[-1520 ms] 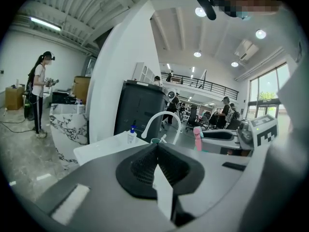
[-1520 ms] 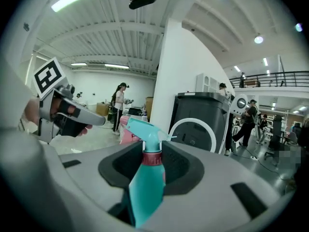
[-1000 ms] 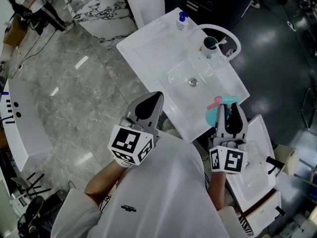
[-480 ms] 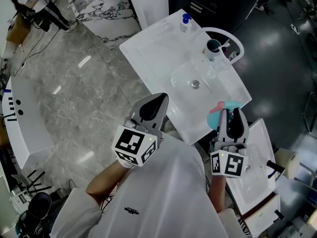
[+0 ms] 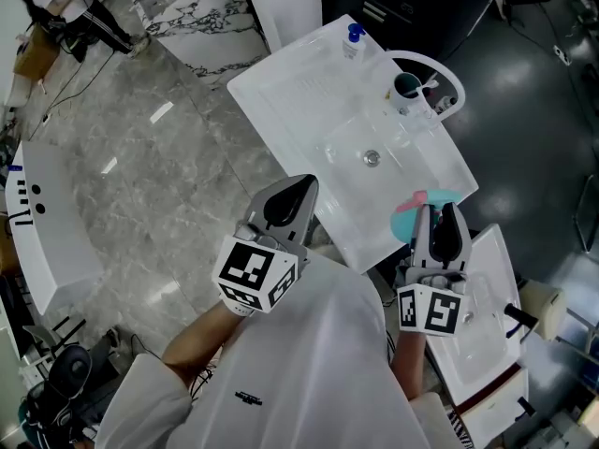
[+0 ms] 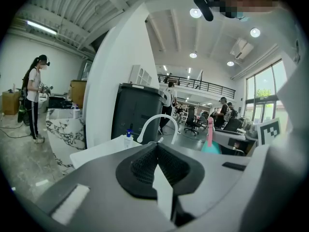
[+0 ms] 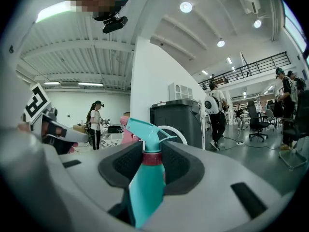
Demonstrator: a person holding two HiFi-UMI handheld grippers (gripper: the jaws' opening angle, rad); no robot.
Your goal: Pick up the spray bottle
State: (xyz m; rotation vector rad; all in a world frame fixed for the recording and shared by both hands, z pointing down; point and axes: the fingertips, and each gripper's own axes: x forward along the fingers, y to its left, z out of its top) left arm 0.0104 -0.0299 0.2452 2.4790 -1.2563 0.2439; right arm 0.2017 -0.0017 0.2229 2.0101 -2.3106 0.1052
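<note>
The spray bottle is teal with a pink trigger and a red collar. It hangs over the front right corner of the white sink counter. My right gripper is shut on it. In the right gripper view the jaws press on the bottle at its neck, and the nozzle head stands above the right gripper. My left gripper hovers by the counter's front edge, shut with nothing in it. In the left gripper view the tips of the left gripper meet, and the bottle shows far to the right.
A white arched faucet, a dark cup and a small blue-capped bottle stand at the counter's far side. A second white basin lies at lower right. Grey marble floor spreads to the left, where people stand in the distance.
</note>
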